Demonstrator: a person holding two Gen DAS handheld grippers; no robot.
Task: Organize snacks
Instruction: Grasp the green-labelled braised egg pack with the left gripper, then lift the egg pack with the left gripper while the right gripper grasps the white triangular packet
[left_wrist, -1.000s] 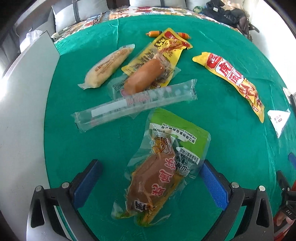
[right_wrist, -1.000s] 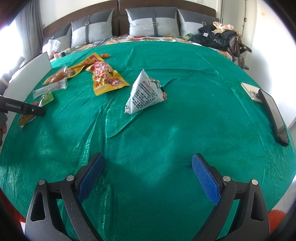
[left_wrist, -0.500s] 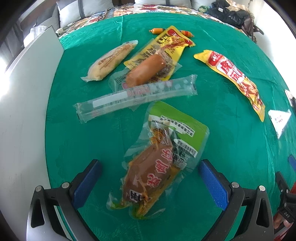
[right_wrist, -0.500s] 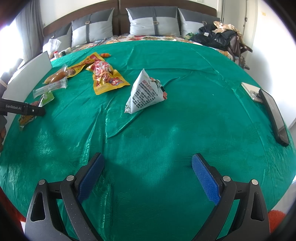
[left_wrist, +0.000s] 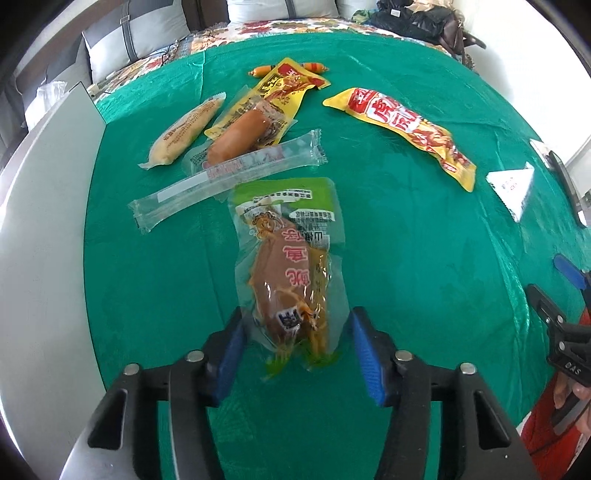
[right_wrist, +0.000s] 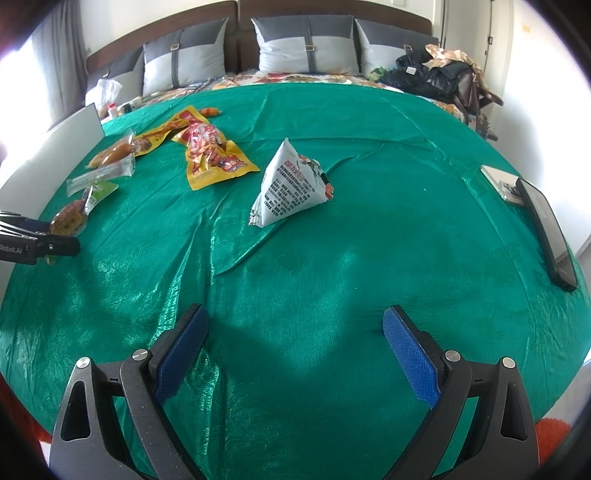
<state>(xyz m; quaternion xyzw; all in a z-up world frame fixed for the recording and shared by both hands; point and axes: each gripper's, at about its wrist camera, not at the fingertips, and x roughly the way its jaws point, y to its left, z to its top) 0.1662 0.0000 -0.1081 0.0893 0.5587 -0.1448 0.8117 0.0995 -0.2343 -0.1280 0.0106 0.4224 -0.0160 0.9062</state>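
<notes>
A clear-and-green packet with a brown chicken leg (left_wrist: 291, 273) lies on the green cloth (left_wrist: 406, 258). My left gripper (left_wrist: 295, 347) has its blue pads on either side of the packet's near end, partly closed, with a small gap showing on each side. Beyond lie a long clear stick pack (left_wrist: 229, 181), a sausage pack (left_wrist: 240, 136), a pale bread roll pack (left_wrist: 184, 133) and yellow packs (left_wrist: 402, 129). My right gripper (right_wrist: 295, 354) is open and empty over bare cloth, with a white triangular snack bag (right_wrist: 288, 188) ahead of it.
A white board (left_wrist: 40, 236) borders the cloth on the left. A dark phone-like slab (right_wrist: 546, 232) and a small card lie at the right edge. Pillows (right_wrist: 306, 48) and a pile of dark bags (right_wrist: 436, 77) sit at the back.
My left gripper has moved forward around the chicken leg packet's near end and its jaws have narrowed a lot. The right gripper has stayed still.
</notes>
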